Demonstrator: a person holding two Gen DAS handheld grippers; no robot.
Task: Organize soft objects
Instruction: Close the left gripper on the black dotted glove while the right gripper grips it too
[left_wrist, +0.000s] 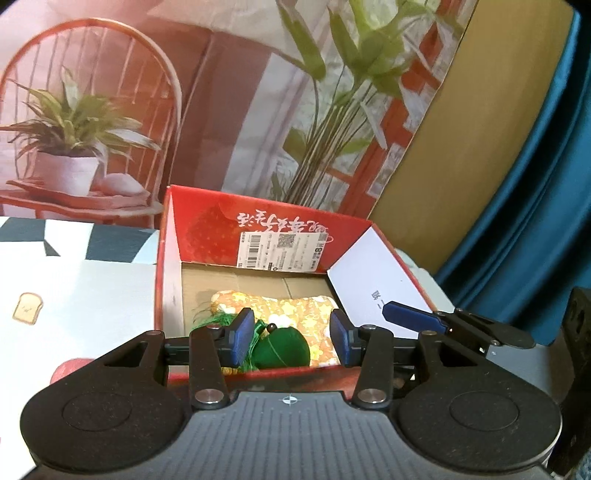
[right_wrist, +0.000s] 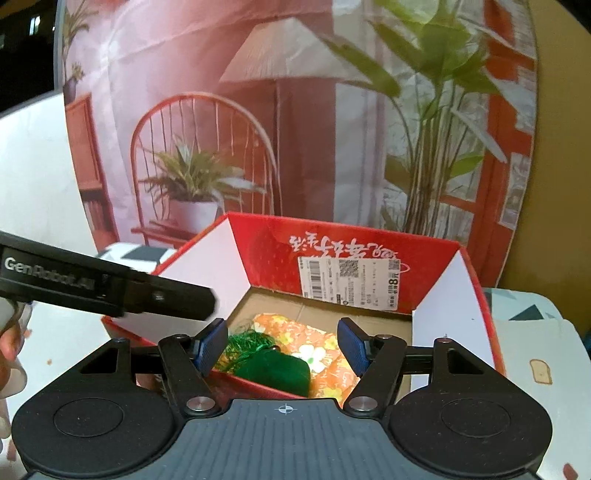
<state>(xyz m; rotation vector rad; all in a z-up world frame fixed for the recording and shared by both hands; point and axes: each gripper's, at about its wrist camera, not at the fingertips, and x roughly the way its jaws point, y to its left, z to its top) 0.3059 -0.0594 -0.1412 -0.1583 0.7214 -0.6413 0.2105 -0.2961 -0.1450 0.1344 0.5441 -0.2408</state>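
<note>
Box: a red cardboard box (left_wrist: 207, 236) with upright flaps is seen standing open on a light printed tablecloth (left_wrist: 74, 295); a white shipping label (left_wrist: 282, 251) is stuck to its far inner wall, and bare brown cardboard shows on its floor.

Cushion: an orange floral cushion (left_wrist: 295, 310) is shown lying flat on the box floor, toward the near wall.

Green pouch: a dark green soft pouch (left_wrist: 286, 349) with a green tassel (right_wrist: 245, 341) is shown resting on top of the cushion, inside the box, at its near edge.

Left gripper: the left gripper (left_wrist: 291, 338) is held just above the near rim of the box, its blue pads apart. The pouch is seen between the pads, but no pad is seen pressing on it.

Right gripper: the right gripper (right_wrist: 282, 341) is held at the near rim from the other side, jaws spread wide. Nothing is clamped; pouch and cushion are seen below and beyond the pads.

Cross view: one blue finger (left_wrist: 410, 317) of the right gripper is visible in the left wrist view, over the white right flap.

Backdrop: a printed scene (right_wrist: 295, 129) of a chair, lamp and plants is seen hanging behind the box.
</note>
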